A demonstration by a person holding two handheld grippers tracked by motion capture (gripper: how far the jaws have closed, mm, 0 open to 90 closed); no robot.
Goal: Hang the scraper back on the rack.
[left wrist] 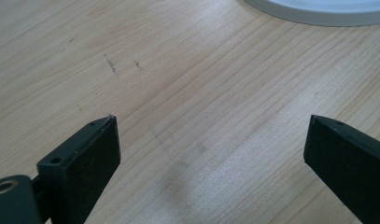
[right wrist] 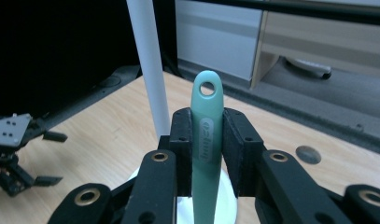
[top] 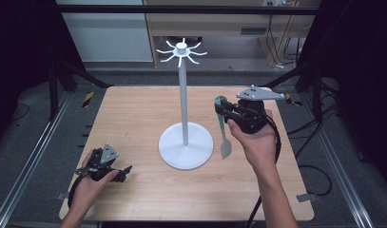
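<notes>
A white hanging stand [top: 183, 85] rises from a round base [top: 185, 145] at the table's middle, with a ring of short hooks [top: 181, 51] on top. My right gripper [top: 221, 108] is shut on a teal utensil [top: 223, 128] near its handle end; the handle's hole [right wrist: 207, 88] points up and the flat grey head [top: 225, 148] hangs down beside the base. In the right gripper view the utensil [right wrist: 206, 144] stands between the jaws, just right of the pole [right wrist: 148, 65]. My left gripper [top: 126, 172] rests open on the table at the front left, nothing between its jaws [left wrist: 211, 144].
The wooden table [top: 134, 118] is bare around the stand. The stand's base edge [left wrist: 318, 11] lies ahead of the left gripper. Metal rails and dark frame posts flank the table; a cabinet and cables stand beyond the far edge.
</notes>
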